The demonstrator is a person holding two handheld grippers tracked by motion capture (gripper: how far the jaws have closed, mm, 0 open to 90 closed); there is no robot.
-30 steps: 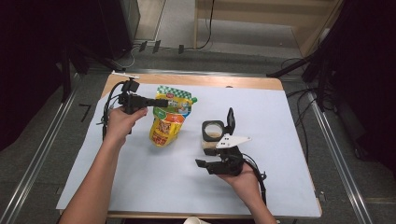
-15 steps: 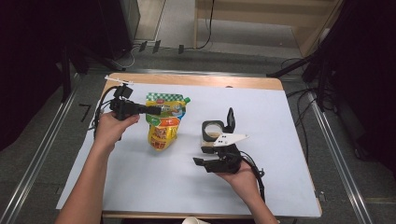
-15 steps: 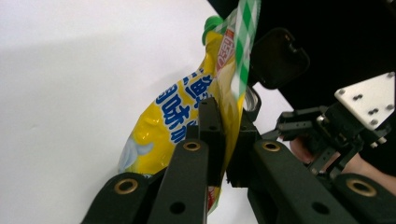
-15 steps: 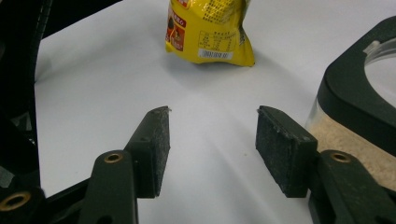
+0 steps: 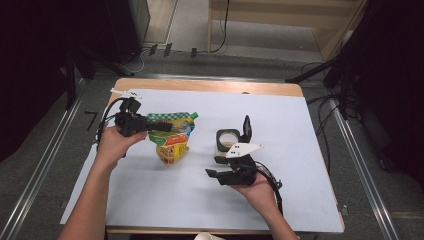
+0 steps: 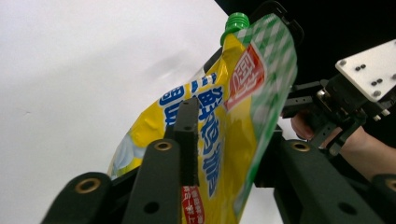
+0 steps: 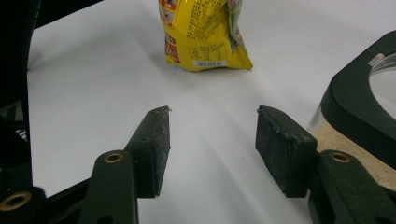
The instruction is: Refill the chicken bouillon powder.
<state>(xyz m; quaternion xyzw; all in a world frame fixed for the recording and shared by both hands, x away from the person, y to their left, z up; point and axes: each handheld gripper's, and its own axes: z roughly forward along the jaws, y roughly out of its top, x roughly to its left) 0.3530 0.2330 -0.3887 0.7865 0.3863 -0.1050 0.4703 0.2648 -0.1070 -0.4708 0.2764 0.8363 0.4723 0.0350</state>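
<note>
A yellow pouch (image 5: 172,147) with a green checked top and a green cap lies on the white sheet, left of centre. My left gripper (image 5: 165,126) reaches over its top from the left. In the left gripper view the pouch (image 6: 233,130) stands between the jaws of the left gripper (image 6: 231,121), which have just been opening and are loose around it. My right gripper (image 5: 213,167) rests low on the sheet, open and holding nothing. Its pads (image 7: 156,140) point toward the pouch (image 7: 205,32). Just beside it is a black-rimmed jar (image 5: 227,136), lid flipped up.
A white sheet (image 5: 300,125) covers the wooden table (image 5: 210,86). The jar (image 7: 359,107) with pale powder inside sits close to the right gripper's right jaw. Black cables (image 5: 107,117) trail off the table's left side. Dark equipment surrounds the table.
My left hand has shifted left and toward the near edge, and the pouch has moved along with it. The right hand has stayed where it was.
</note>
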